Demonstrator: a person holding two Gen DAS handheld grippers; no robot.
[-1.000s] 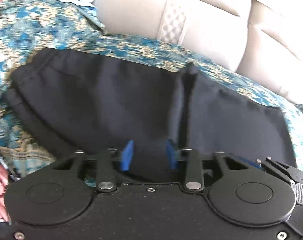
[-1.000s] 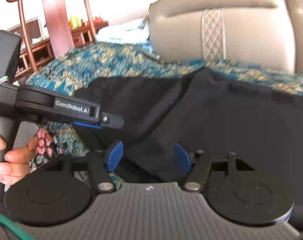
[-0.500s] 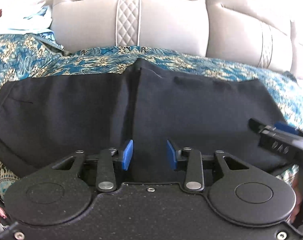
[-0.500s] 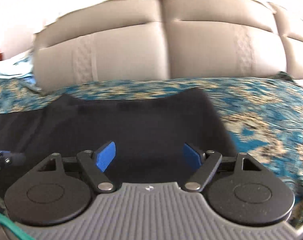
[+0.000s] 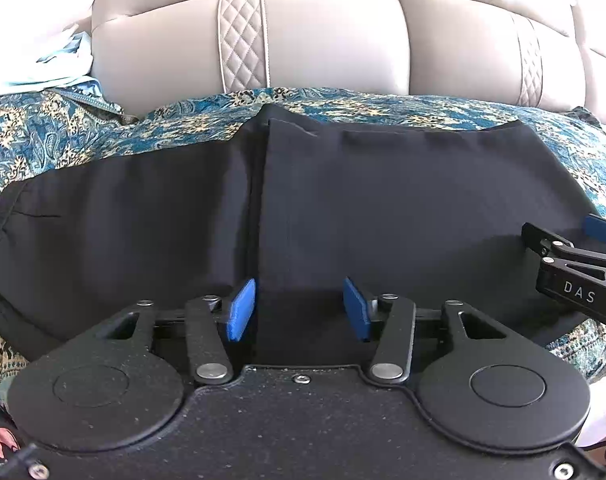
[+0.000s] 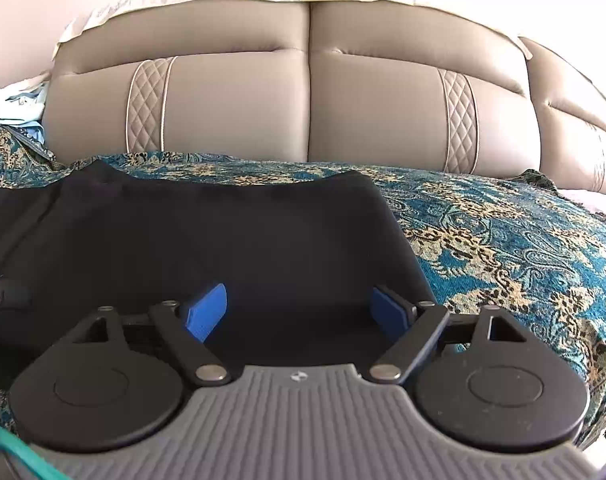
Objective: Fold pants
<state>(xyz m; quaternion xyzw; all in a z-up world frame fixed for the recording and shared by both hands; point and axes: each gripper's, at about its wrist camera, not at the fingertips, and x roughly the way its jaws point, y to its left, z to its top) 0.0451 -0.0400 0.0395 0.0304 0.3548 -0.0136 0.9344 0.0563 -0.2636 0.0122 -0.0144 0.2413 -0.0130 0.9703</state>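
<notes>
Black pants [image 5: 383,208] lie flat on a blue and gold patterned cover [image 5: 63,136], folded over, with an upper layer whose edge runs front to back at the middle. My left gripper [image 5: 299,308] is open and empty, low over the near edge of the pants at that fold edge. My right gripper [image 6: 299,312] is open wider and empty, over the pants' [image 6: 223,240] right end near the corner. The right gripper also shows at the right edge of the left wrist view [image 5: 575,264].
A beige padded sofa back [image 6: 303,100] rises right behind the cover [image 6: 523,248]. Light blue cloth [image 5: 43,68] is bundled at the far left. The cover stretches bare to the right of the pants.
Both grippers have swung right along the pants and now face the sofa back. The left one has opened a little wider. The pants lie still.
</notes>
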